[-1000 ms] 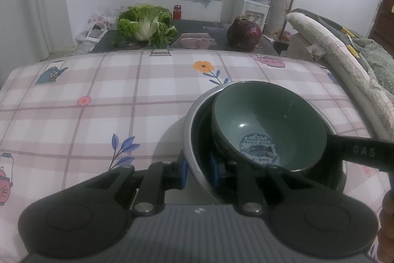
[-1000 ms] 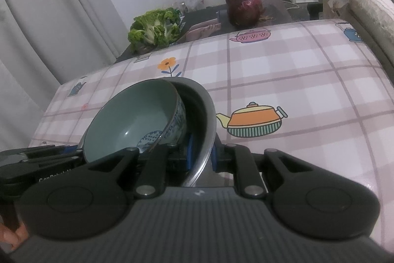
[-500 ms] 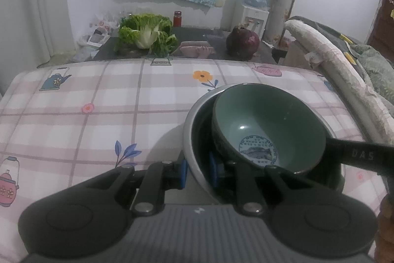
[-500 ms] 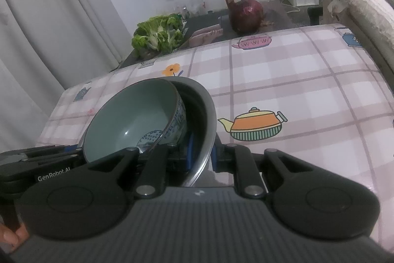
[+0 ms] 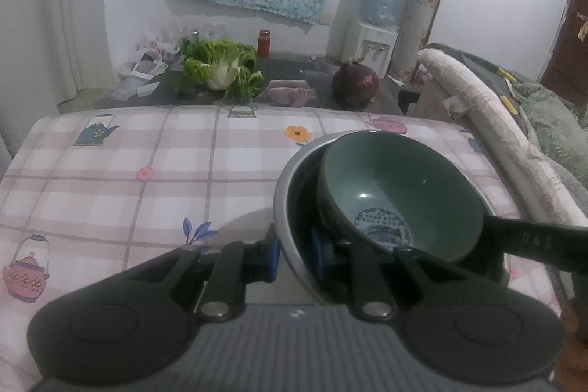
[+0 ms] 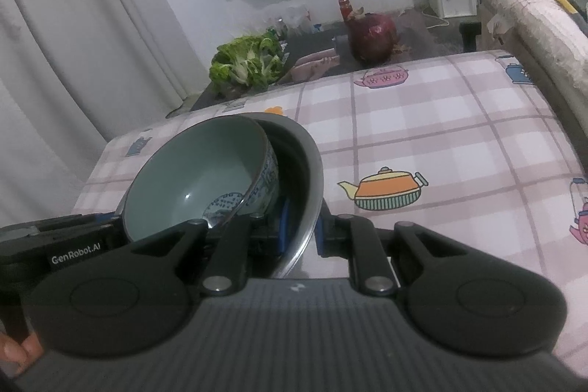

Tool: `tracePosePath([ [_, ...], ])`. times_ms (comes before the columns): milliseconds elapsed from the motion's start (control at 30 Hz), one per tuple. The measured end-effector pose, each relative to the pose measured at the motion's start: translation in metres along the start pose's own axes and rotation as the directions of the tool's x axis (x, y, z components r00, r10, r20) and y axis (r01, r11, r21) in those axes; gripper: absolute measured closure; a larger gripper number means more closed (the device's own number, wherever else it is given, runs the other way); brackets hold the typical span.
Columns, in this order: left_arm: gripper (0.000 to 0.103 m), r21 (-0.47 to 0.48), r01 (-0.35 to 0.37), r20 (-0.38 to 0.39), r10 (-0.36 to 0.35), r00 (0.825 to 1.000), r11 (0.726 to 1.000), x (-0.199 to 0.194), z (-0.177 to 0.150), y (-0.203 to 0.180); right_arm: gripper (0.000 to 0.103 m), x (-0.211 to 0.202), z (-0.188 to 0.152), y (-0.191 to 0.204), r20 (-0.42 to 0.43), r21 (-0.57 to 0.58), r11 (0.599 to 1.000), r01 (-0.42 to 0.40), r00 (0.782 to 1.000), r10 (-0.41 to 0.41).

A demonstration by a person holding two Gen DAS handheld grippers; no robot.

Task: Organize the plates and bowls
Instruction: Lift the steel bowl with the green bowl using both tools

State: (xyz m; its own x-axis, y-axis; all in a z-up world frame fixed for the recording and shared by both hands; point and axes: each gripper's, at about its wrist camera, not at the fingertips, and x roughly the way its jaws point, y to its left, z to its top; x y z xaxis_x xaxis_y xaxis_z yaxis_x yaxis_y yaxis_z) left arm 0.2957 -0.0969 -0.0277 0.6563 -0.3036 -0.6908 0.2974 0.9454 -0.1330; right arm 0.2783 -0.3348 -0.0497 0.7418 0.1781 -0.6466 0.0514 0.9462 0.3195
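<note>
A green ceramic bowl [image 5: 400, 193] with a blue pattern inside sits tilted in a larger steel bowl [image 5: 284, 193]. My left gripper [image 5: 294, 256] is shut on the steel bowl's near-left rim. My right gripper [image 6: 299, 232] is shut on the steel bowl's [image 6: 307, 171] opposite rim, with the green bowl [image 6: 198, 182] just left of it. Both bowls are held above the checked tablecloth [image 5: 147, 171]. The right gripper's body shows at the right in the left wrist view [image 5: 533, 239].
Beyond the table's far edge, a low dark surface holds a cabbage [image 5: 220, 72], a purple cabbage [image 5: 354, 83] and a red jar [image 5: 263, 43]. A water dispenser [image 5: 378, 24] stands at the back wall. A sofa edge [image 5: 488, 120] runs along the right.
Both grippers have lifted the stacked bowls higher above the table. The view now takes in more of the far wall. The grips have not changed.
</note>
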Motion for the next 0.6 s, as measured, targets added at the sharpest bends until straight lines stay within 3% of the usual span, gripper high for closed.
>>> tracePosePath([
  [233,0.086,0.006,0.017,0.022,-0.017,1.0,1.0,-0.044,-0.011,-0.001,0.089,-0.039,-0.014,0.017,-0.001,-0.001,1.0,0.007,1.0,-0.007],
  [600,0.086,0.02,0.045,0.001,-0.045,0.999,0.999,-0.101,-0.068,-0.005,0.089,-0.103,-0.079,0.036,-0.029,0.019,0.999,0.032,0.999,-0.032],
])
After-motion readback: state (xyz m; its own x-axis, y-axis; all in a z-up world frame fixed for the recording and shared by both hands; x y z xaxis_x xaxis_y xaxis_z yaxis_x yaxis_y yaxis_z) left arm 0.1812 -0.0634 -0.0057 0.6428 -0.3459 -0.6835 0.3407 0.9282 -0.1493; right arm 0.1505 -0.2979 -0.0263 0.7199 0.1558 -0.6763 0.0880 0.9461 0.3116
